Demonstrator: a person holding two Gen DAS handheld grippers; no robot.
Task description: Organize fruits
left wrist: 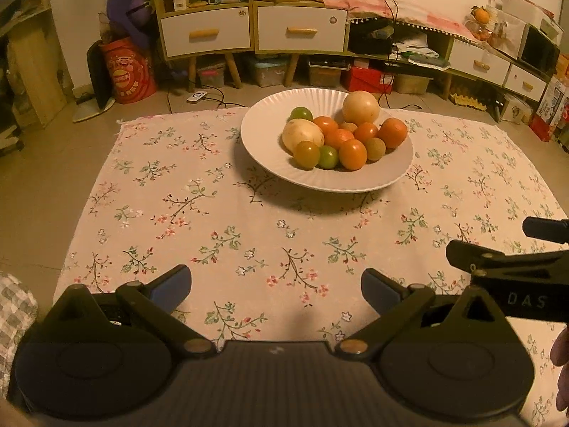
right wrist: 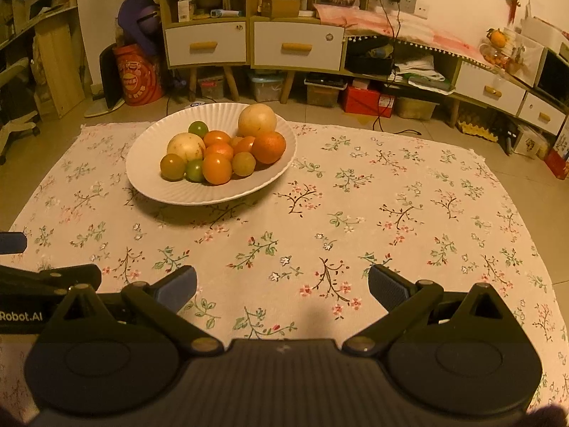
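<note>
A white ribbed plate (left wrist: 263, 149) (right wrist: 149, 163) sits on the floral cloth, heaped with several fruits: orange ones (left wrist: 352, 154) (right wrist: 217, 168), small green ones (left wrist: 328, 157) (right wrist: 198, 128) and two pale round ones (left wrist: 360, 107) (right wrist: 256, 120). My left gripper (left wrist: 276, 286) is open and holds nothing, low over the cloth well short of the plate. My right gripper (right wrist: 282, 286) is open too, with nothing in it, beside the left one; the plate lies ahead to its left. The right gripper's fingers (left wrist: 473, 254) also show at the right edge of the left wrist view.
The floral cloth (left wrist: 249, 242) (right wrist: 391, 213) lies on a tiled floor. Behind it stand cabinets with drawers (left wrist: 249, 28), storage boxes (right wrist: 368, 101), a red drum (left wrist: 129, 74) and cables. A checked fabric (left wrist: 14, 313) lies at the near left.
</note>
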